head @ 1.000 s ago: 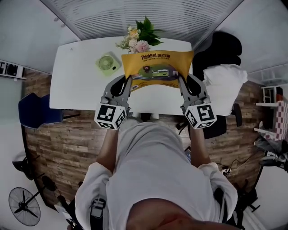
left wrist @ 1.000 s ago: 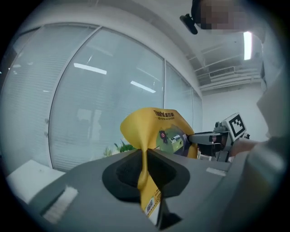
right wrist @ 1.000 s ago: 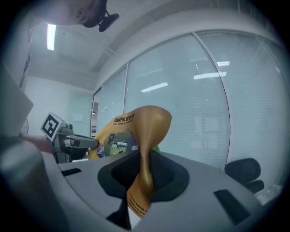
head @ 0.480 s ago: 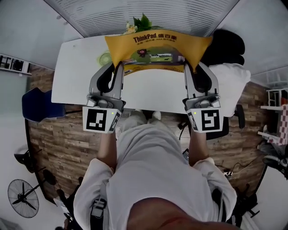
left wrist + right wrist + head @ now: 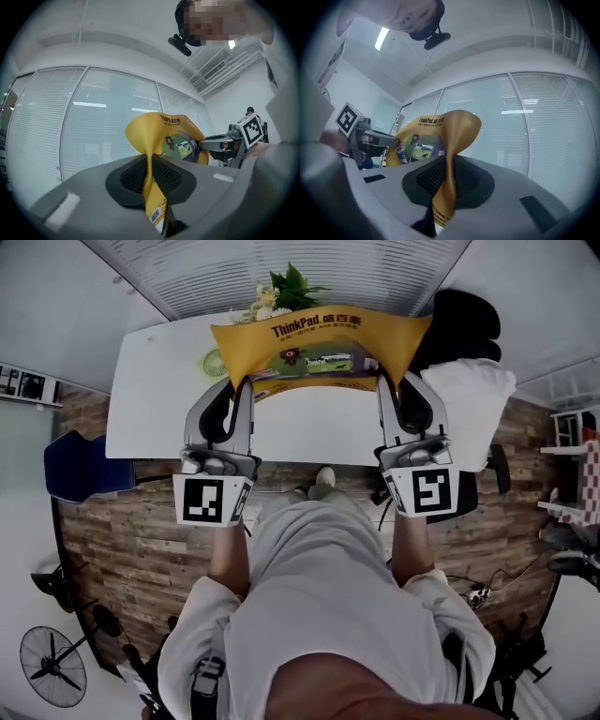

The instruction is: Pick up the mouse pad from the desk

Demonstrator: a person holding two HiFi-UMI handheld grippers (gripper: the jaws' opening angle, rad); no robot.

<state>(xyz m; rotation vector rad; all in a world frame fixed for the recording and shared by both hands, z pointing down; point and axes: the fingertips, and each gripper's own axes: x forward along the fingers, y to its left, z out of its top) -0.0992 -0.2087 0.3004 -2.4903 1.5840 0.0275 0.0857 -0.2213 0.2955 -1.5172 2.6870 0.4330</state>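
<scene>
Mouse pad: yellow, with dark print along its top edge and a green picture in the middle. It is lifted clear of the bench and stretched between the two claws over the bench's far half, with its middle bowed.
Left claw: clamped on the pad's left edge. In the left gripper view the edge stands upright between the dark ribbed pads, and a corner with a printed code label sticks out toward the camera.
Right claw: jaws closing on the pad's right edge. In the right gripper view the yellow sheet is pinched between the pads and twists upward past them.
Bench: white, with a small green fan showing at the pad's lower left corner and a bunch of flowers behind the pad at the far edge.
Around: a black chair with a white cloth over it sits to the right, a blue chair to the left, and a floor fan on the wooden floor.
</scene>
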